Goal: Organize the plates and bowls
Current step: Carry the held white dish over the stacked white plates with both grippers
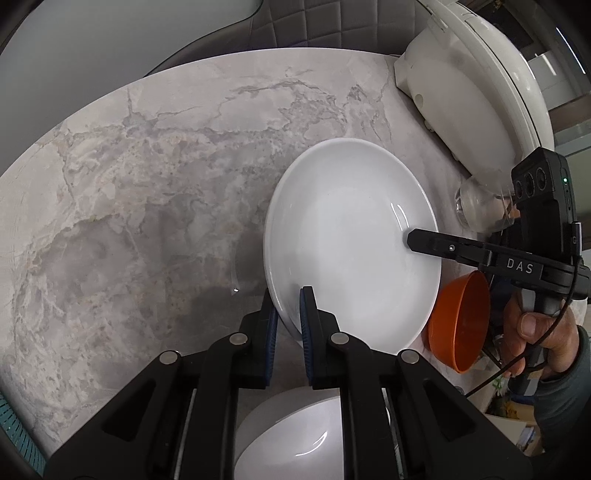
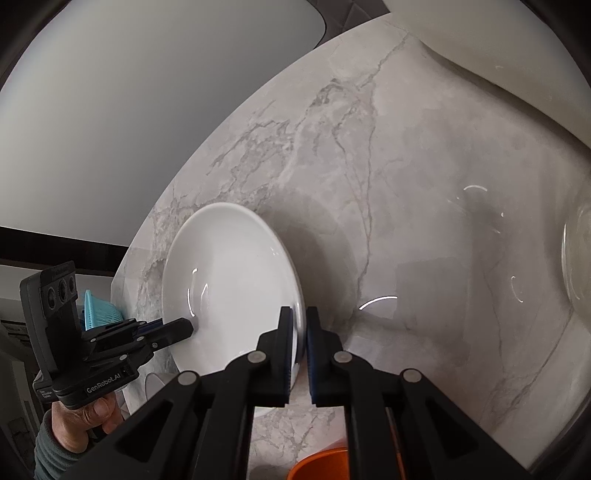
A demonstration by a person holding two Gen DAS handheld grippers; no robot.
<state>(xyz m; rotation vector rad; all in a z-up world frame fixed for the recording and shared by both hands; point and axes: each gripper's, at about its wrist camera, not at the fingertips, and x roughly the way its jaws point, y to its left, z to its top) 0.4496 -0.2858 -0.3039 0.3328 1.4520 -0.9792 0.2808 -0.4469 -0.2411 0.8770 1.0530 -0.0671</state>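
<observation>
A white plate [image 1: 351, 243] is held above the marble table [image 1: 147, 184] by both grippers at opposite rims. My left gripper [image 1: 290, 295] is shut on its near rim. My right gripper [image 1: 415, 240] reaches in from the right and clamps the far rim. In the right wrist view the right gripper [image 2: 299, 317] is shut on the white plate [image 2: 229, 284], and the left gripper [image 2: 184, 326] grips the opposite edge. A white bowl [image 1: 295, 439] lies below the left gripper. An orange bowl [image 1: 458, 325] sits on the table to the right.
A large white appliance [image 1: 465, 85] stands at the table's back right, with a clear glass piece [image 1: 476, 206] beside it. A blue basket [image 2: 99, 314] sits beyond the table edge. A dark quilted chair back [image 1: 295, 22] is behind the table.
</observation>
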